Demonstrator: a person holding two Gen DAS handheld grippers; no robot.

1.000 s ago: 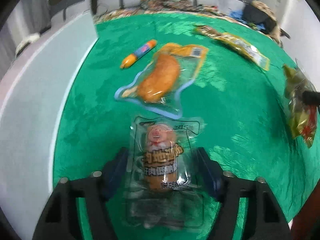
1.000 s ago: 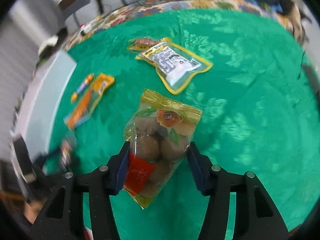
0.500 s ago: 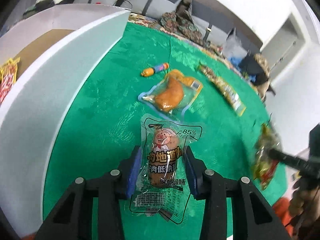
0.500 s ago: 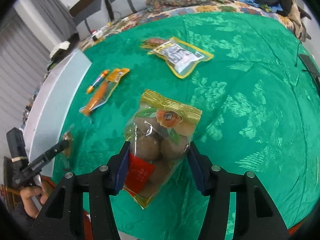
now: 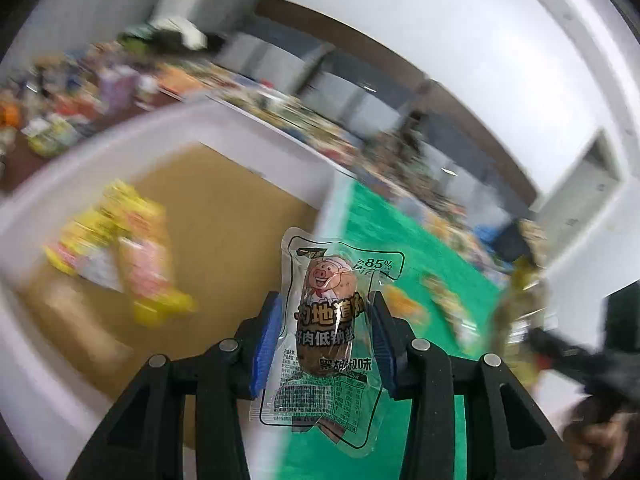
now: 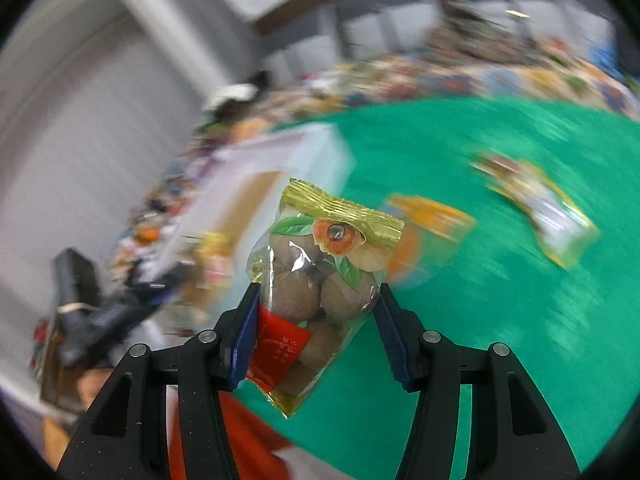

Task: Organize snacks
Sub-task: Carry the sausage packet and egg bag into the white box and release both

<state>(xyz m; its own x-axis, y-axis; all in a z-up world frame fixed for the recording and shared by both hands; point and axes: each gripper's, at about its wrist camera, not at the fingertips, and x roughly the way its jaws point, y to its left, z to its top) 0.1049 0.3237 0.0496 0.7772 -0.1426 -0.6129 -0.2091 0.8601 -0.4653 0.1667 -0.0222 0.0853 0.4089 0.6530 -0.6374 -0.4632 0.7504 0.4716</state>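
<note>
My left gripper [image 5: 325,338] is shut on a clear sausage packet with a cartoon pig [image 5: 326,320], held in the air near the edge of a white box [image 5: 256,136] with a brown cardboard floor. Blurred yellow and pink snack packs [image 5: 120,252] lie in the box. My right gripper [image 6: 316,320] is shut on a gold-topped bag of round brown fruits [image 6: 320,280], held above the green tablecloth [image 6: 500,320]. The white box [image 6: 280,152] shows at the left in the right wrist view. The left gripper's body [image 6: 100,304] shows there too.
On the green cloth lie an orange snack pack [image 6: 432,216] and a yellow-edged packet [image 6: 552,220], both blurred. The right gripper and its bag [image 5: 520,308] show at the right in the left wrist view. Clutter lines the table's far edge.
Both grippers have lifted and swung left toward the white box with their packets held. The views are motion-blurred now.
</note>
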